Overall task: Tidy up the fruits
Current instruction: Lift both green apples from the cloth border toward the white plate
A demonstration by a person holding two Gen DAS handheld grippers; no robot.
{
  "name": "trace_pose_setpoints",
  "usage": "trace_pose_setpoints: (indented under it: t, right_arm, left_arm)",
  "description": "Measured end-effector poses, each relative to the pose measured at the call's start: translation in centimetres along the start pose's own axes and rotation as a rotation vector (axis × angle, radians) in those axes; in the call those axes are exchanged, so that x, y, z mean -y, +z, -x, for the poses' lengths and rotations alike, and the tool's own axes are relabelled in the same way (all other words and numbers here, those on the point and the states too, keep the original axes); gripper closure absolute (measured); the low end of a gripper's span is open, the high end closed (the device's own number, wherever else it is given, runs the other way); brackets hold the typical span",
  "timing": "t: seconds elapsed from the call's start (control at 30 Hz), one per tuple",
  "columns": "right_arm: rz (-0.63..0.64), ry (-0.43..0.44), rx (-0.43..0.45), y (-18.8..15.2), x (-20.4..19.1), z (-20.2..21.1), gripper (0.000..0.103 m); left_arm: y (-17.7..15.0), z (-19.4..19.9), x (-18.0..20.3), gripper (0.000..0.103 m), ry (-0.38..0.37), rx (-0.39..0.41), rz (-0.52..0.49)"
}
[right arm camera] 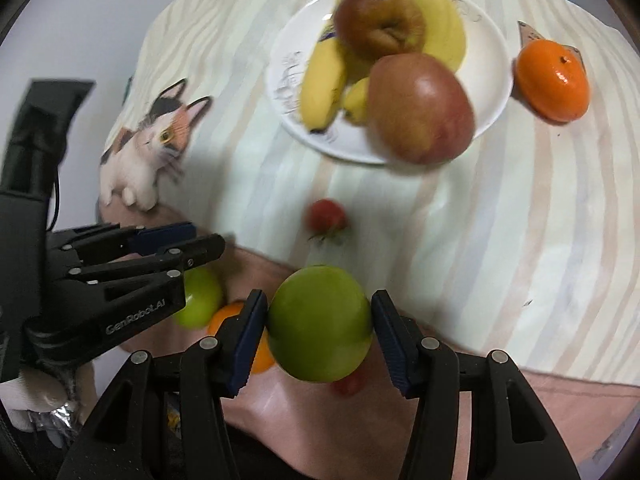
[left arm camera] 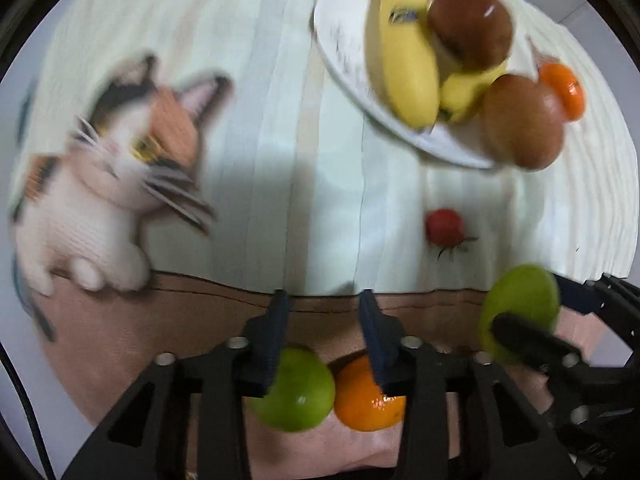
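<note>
Right tool point(right arm camera: 319, 322) pinches a green apple point(right arm camera: 319, 326), lower centre. Left tool point(left arm camera: 325, 328) narrowly spread, empty. Plate point(right arm camera: 490, 46), upper frame, holds bananas and apples; orange point(right arm camera: 554, 80) and strawberry point(right arm camera: 326, 216) remain outside.

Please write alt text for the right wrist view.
The right gripper holds a green apple above a striped cloth. Beyond it, a white plate carries bananas and two red apples.

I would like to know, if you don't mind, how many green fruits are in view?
2: one green fruit clamped in the right gripper, another green fruit below the left gripper, beside an orange. Others may be hidden.
</note>
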State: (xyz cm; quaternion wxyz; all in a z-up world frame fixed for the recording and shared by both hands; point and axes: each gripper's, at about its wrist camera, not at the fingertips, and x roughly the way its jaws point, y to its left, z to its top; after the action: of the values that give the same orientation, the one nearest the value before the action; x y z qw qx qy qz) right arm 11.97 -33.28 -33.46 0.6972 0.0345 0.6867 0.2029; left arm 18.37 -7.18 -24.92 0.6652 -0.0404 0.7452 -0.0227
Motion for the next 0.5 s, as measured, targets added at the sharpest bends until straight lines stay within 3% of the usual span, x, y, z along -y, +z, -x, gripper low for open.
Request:
trace_pose_setpoints:
  t: [0.1,0.3,0.37,0.5]
  right_arm:
    - [-0.015,-0.003,-0.015,-0.2,1.2,-0.8,0.047]
    - [-0.055,0.022,-0.023,-1.2,2.4,-1.9,0.047]
    - [-0.054,0.026,-0.019,-1.6,2.3,-1.9,0.047]
    - [-0.058,0.042,-0.02,-2.7,2.3,-1.8,0.047]
  left_arm:
    - [-0.3,-2.5,-0.7,0.052,-0.042,-0.089,0.028]
    - [-2.2,-0.4,-2.1,0.051,-0.072,-0.053,0.064]
    - [-2.8,0.5,-3.2,0.042,-0.077,-0.041,0.073]
    - [-4.2,-0.2,-4.8,0.036,-0.101,-0.089,0.088]
